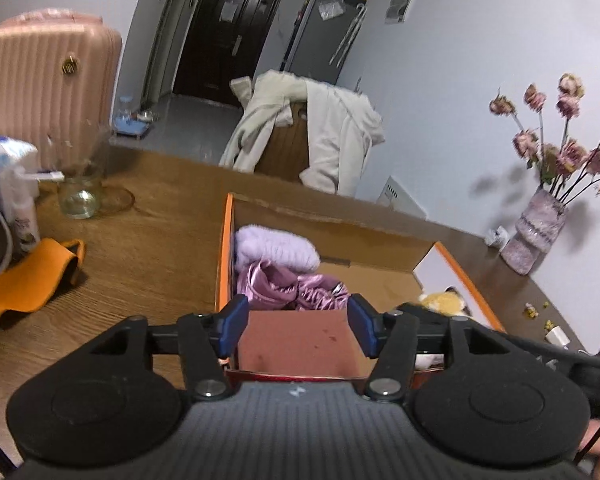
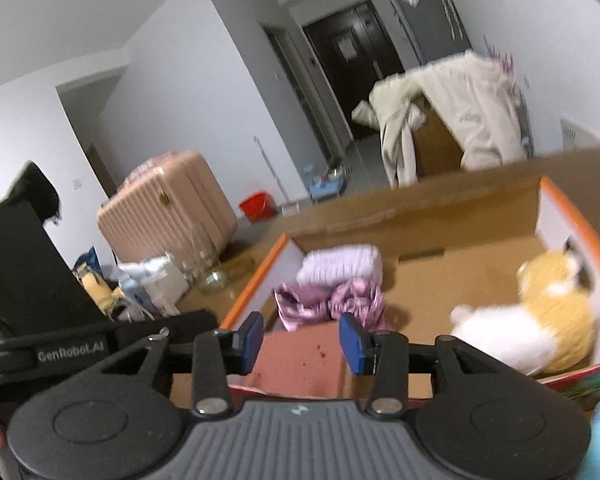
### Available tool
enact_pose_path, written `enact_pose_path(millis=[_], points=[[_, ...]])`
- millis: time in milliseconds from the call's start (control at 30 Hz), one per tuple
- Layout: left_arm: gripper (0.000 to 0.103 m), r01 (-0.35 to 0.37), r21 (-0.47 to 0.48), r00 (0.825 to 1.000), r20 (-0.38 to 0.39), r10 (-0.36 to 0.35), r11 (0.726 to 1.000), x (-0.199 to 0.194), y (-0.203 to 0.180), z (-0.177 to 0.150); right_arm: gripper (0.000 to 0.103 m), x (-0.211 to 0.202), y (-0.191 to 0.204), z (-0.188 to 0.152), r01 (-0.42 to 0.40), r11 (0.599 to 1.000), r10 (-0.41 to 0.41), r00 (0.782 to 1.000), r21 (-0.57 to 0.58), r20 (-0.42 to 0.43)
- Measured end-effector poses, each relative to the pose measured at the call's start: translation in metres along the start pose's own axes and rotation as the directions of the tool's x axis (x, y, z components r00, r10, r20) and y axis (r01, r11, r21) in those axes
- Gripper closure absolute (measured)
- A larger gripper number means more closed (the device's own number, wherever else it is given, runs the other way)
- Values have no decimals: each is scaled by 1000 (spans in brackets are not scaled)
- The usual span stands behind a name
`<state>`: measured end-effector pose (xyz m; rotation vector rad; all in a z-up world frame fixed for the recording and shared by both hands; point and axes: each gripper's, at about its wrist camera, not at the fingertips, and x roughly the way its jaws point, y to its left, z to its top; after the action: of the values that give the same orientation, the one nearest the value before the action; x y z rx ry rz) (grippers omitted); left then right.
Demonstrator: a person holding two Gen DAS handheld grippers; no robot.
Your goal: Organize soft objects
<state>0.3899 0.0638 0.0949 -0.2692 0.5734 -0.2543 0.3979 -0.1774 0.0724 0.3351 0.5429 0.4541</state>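
Resting in cardboard box [image 2: 440, 216]: fluffy plush fox [image 2: 540, 312]

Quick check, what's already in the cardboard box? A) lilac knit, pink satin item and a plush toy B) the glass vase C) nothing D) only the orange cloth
A: inside the cardboard box lie a lilac knit, a pink satin item and an orange-and-white plush toy; the orange cloth sits outside on the table.

Orange-edged cardboard box [image 2: 420, 216] holding folded lilac knit [image 2: 340, 266], shiny pink satin cloth [image 2: 328, 304]. Yellow-and-white plush toy [image 2: 540, 320] lying at right. Right gripper [image 2: 300, 340] hovering agape, holding nothing.
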Motion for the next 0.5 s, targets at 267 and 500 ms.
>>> enact_pose_path(millis=[267, 500], points=[[32, 2, 65, 996, 88, -7, 998, -76, -31, -8, 47, -108, 16, 13, 11, 998, -4, 992, -61, 127], [21, 22, 150, 987, 152, -45, 988, -143, -60, -58, 35, -189, 25, -17, 50, 989, -24, 983, -139, 183]])
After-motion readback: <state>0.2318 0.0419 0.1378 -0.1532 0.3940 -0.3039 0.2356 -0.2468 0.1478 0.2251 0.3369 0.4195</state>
